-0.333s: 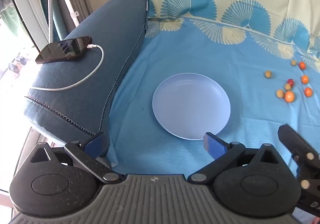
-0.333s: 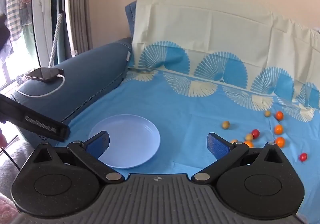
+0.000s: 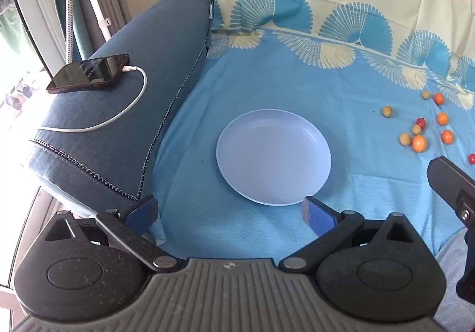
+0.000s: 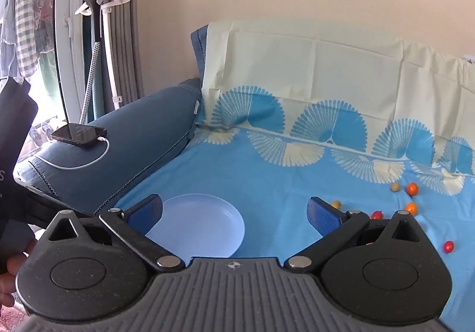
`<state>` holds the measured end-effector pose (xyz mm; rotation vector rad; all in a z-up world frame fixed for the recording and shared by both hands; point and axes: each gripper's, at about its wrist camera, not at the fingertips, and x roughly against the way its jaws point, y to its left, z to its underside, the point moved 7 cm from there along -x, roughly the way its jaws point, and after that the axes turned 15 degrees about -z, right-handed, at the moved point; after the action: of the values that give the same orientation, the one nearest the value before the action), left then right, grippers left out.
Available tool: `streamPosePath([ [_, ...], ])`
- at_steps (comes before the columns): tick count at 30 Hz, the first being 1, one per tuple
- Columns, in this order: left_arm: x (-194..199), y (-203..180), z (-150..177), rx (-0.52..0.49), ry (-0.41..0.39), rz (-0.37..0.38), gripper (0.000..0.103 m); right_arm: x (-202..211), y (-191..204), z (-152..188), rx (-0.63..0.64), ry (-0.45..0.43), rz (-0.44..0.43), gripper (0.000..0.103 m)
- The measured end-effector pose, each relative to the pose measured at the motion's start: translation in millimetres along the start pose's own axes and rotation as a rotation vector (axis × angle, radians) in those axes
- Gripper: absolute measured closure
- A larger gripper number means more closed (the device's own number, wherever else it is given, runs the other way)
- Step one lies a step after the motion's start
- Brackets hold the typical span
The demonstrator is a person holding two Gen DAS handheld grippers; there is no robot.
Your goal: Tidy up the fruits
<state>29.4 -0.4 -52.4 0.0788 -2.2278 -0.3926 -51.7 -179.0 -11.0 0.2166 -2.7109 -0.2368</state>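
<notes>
The right gripper (image 4: 234, 211) has tipped up a little, so the round pale blue plastic plate (image 3: 273, 156) sits lower in its view. The left gripper (image 3: 230, 213) has hardly moved. Both have fingers spread wide, holding nothing. The small orange, yellow and red fruits (image 3: 418, 143) lie loose near the right edge of the blue patterned bedsheet (image 3: 297, 79), apart from the plate.

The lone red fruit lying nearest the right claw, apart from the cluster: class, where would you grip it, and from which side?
Probably across the middle of the red fruit, coming from above. It is small, rounded and lies free on the blue sheet with nothing touching it, so either fingertip has room beside it. The right claw is open wide and would need to narrow.
</notes>
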Motion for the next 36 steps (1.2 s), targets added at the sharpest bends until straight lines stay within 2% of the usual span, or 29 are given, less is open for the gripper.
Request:
streamPosePath([
  [9, 5.8, 0.9, 0.7, 0.010, 0.008, 0.010, 0.000, -27.9, -0.3, -3.1, 0.007, 0.032, 0.025, 0.000],
  [15, 6.8, -0.5, 2.6, 0.001, 0.006, 0.012, 0.000, -28.6, -0.5, -7.2, 0.020, 0.032, 0.035, 0.000],
  [20, 8.0, -1.5, 3.3, -0.005, -0.002, 0.010, 0.000, -33.1, 3.9, -18.0, 0.087, 0.030, -0.037, 0.000],
  [23, 7.2, -1.3, 3.2, -0.003, 0.001, 0.014, 0.000, -36.1, 0.6, -22.4, 0.050, 0.035, -0.049, 0.000],
  [27, 6.1, -1.5, 3.0, -0.011, 0.001, 0.004, 0.000, -42.4, -2.4, -13.0, 0.017, 0.084, -0.051, 0.000],
  [36, -1.7, -2.9, 4.5, -0.023, 0.027, -0.010, 0.000, -51.3, 1.1, 10.6, 0.000, 0.147, 0.002, 0.000],
])
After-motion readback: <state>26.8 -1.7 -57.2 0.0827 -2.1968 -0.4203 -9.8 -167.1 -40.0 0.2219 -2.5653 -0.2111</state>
